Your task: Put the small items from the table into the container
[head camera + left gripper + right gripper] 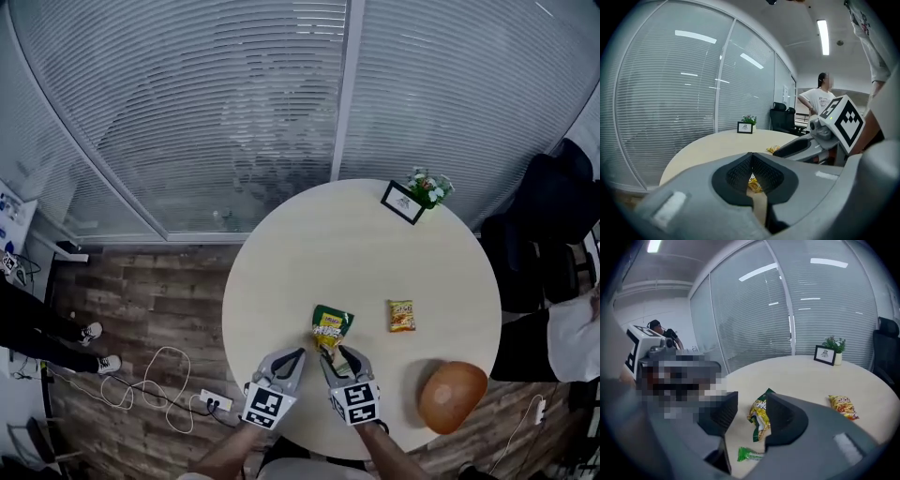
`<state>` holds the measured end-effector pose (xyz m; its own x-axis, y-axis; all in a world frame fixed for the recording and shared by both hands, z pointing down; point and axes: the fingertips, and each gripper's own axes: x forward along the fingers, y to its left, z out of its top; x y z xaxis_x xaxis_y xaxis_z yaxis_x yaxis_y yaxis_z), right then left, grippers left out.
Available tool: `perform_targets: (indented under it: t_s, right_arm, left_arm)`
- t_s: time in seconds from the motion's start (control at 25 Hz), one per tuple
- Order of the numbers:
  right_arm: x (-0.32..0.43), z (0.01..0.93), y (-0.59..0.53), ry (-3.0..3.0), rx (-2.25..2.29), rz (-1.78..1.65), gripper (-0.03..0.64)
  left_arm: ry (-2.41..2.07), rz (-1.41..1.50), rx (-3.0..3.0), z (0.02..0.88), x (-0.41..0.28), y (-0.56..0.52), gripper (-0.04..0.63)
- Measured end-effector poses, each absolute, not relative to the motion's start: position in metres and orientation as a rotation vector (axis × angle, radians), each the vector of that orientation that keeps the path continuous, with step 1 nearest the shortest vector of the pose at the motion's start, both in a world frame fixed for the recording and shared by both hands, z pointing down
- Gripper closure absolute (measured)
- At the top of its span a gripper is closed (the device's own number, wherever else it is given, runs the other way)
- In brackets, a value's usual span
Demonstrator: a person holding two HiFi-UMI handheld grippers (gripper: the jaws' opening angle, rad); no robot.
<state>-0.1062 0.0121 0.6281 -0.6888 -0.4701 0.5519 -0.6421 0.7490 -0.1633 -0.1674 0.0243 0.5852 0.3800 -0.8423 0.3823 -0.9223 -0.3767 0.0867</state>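
Note:
On the round pale table (309,244) lies a green and yellow snack packet (331,325) (759,417). Its near end lies between the jaws of my right gripper (336,357) (751,408), which stand open with the pads off it. A small green wrapped sweet (750,454) lies just under that gripper. An orange snack packet (401,315) (843,406) lies further right. A round brown container (452,396) sits at the table's near right edge. My left gripper (294,357) (751,157) is shut and empty, just left of the right one.
A framed picture (402,202) and a small potted plant (429,186) stand at the table's far edge. Black chairs (544,216) and a seated person crowd the right side. A power strip with cables (214,403) lies on the wooden floor at left. Glass walls with blinds stand behind.

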Motion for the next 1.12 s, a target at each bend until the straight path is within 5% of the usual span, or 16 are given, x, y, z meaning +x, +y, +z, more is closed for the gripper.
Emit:
perform_targets:
  t_s: [0.4,0.56,0.68,1.12]
  right_arm:
    - [-0.134,0.711,0.003,-2.223,0.753,0.445,0.419]
    - [-0.132,0.723,0.007,-2.155,0.746,0.443,0.467]
    - [-0.132,0.723,0.008,-2.136,0.729,0.445,0.562]
    - [-0.096,0.676,-0.01,-2.211,0.865,0.388,0.58]
  left_arm:
    - [-1.502,0.37,2.341,0.606,-0.188,0.0,0.598]
    - [-1.476,0.37,2.349,0.61,-0.188,0.001,0.598]
    - [-1.461,0.373,2.357,0.611,-0.186,0.0,0.598]
    - [-1.402,0.386,2.445,0.596,-0.144,-0.009,0.598]
